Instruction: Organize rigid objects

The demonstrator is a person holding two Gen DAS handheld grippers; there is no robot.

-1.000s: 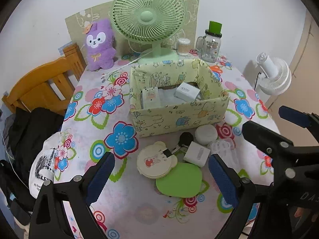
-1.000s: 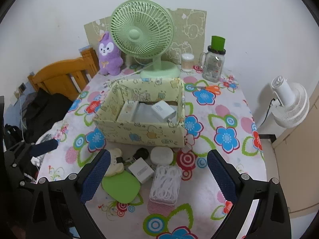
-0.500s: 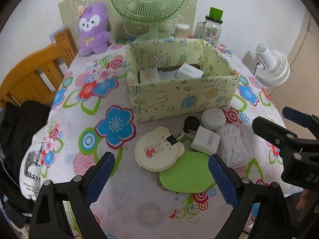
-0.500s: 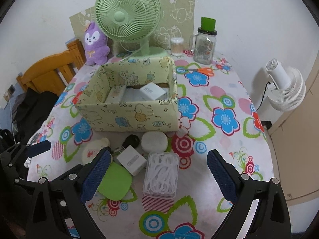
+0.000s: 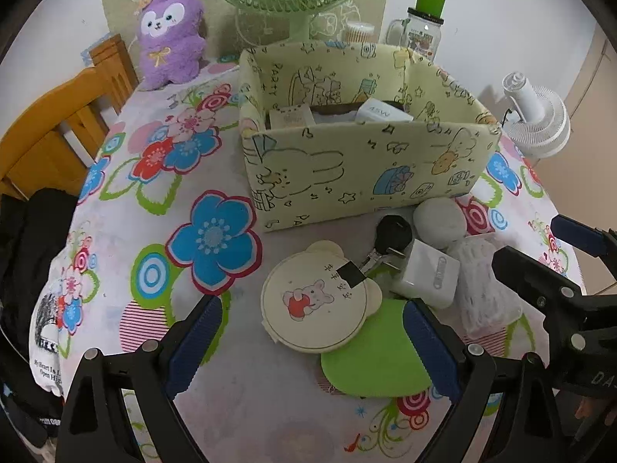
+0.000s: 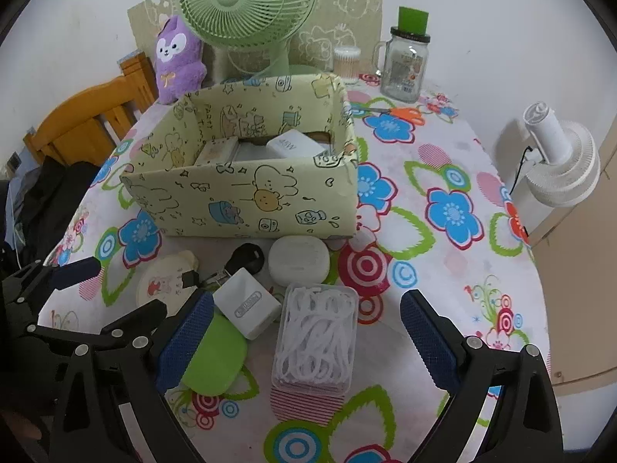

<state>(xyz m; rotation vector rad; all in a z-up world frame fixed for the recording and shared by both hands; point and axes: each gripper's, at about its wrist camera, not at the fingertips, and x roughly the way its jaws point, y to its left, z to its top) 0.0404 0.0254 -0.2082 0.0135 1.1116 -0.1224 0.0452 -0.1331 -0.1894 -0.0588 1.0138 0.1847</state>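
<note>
Two black hand-held grippers with blue ribbed pads hang over a table covered in a bright flower-print cloth (image 6: 443, 208). The left gripper (image 5: 308, 343) has its jaws spread wide and holds nothing; the round cream bear-eared case (image 5: 316, 301) lies on the cloth between its pads. The right gripper (image 6: 304, 335) is likewise wide open and empty, with the clear rectangular plastic box of white floss picks (image 6: 314, 341) lying between its pads, near the table's front.

The pale yellow cartoon-print cardboard box (image 6: 246, 196) stands just behind the clutter, open at the top.

The floss box's long axis runs away from the camera, toward the cardboard box. A good grasp, as I judge it, lowers the right pads squarely onto its two long sides, clear of the white square charger (image 6: 248, 303) just beside it.
</note>
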